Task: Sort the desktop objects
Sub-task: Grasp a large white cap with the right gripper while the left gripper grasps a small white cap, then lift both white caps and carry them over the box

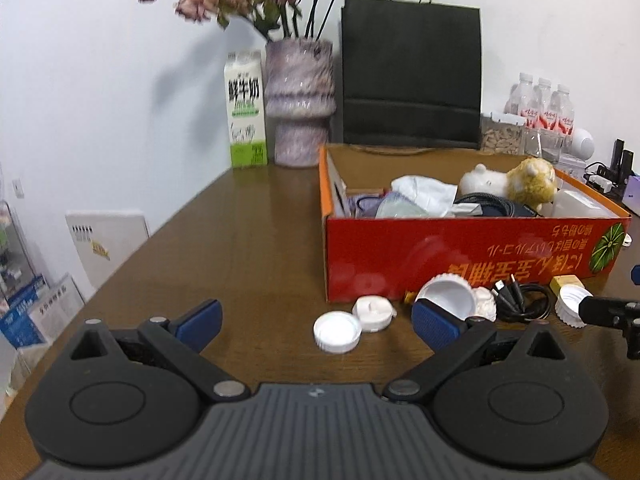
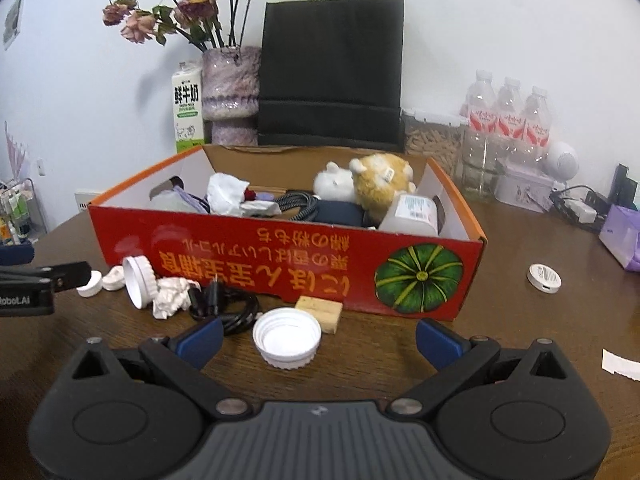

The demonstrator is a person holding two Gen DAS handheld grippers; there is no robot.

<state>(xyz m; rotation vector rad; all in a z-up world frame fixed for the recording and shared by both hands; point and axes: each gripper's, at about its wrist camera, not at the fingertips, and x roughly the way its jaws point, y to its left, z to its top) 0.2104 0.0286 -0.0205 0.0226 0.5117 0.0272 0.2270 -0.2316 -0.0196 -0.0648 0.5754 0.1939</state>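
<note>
Right gripper [image 2: 318, 340] spread before white lid [image 2: 287, 338]; I risk nudging it under the red box [image 2: 280, 264] edge.

The milk carton [image 2: 186, 108] read "鲜牛奶", the left tongs' [image 2: 24, 280] body bore "RoboLAI" in the right wrist view, and the red box's [image 2: 280, 268] upside-down Japanese lettering stayed unclear.

A plain white wall [image 2: 500, 20] backs the dark brown wooden surface [image 1: 240, 248]. A wall outlet [image 1: 17, 188] sits low at left, above a cluttered shelf rack [image 2: 18, 208].
</note>
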